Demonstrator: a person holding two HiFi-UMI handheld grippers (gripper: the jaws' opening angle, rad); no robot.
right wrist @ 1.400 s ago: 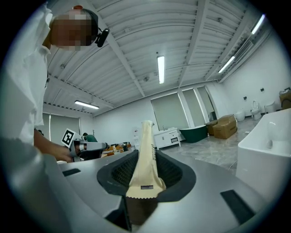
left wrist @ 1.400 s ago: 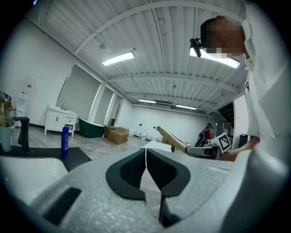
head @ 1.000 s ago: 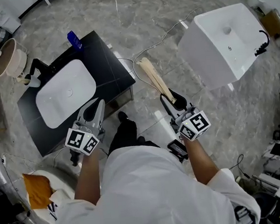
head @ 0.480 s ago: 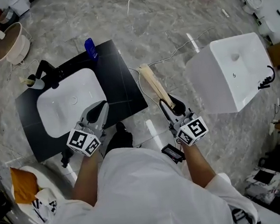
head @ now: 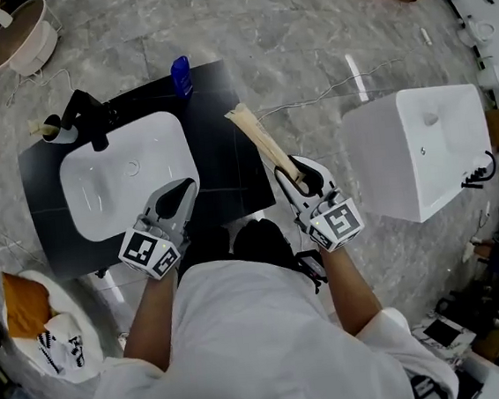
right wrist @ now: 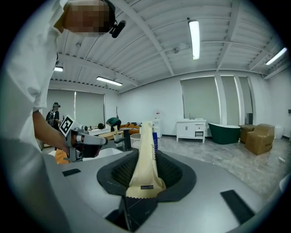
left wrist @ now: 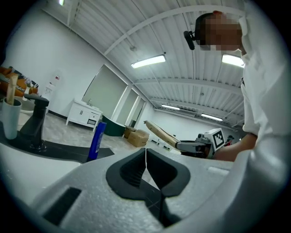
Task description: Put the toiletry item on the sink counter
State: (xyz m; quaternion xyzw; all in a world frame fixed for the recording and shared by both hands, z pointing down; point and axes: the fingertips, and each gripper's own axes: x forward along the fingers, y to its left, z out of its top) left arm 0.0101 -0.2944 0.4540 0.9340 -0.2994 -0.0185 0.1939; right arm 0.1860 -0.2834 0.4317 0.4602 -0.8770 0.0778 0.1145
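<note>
Grey marbled floor tiles [head: 302,29] are seen around a black rectangular sink counter [head: 224,166] with a white inset basin [head: 123,176]. A blue bottle [head: 181,73] stands at the counter's far edge. The long cream-coloured soft tube [head: 259,138] is clamped in the right gripper [head: 298,173], whose jaws are spread wide around its lower part, near the crimped, zigzag-cut tail. Its free end is projected over the counter's right edge and has not yet been set down. The left gripper [head: 181,195] is closed with nothing in it. The tube is judged light, pliable and easily dented, with a smooth skin that could slip. It is best taken near the flat crimp, with modest pressure. Small dark print is seen along its pale, tapering body.
</note>
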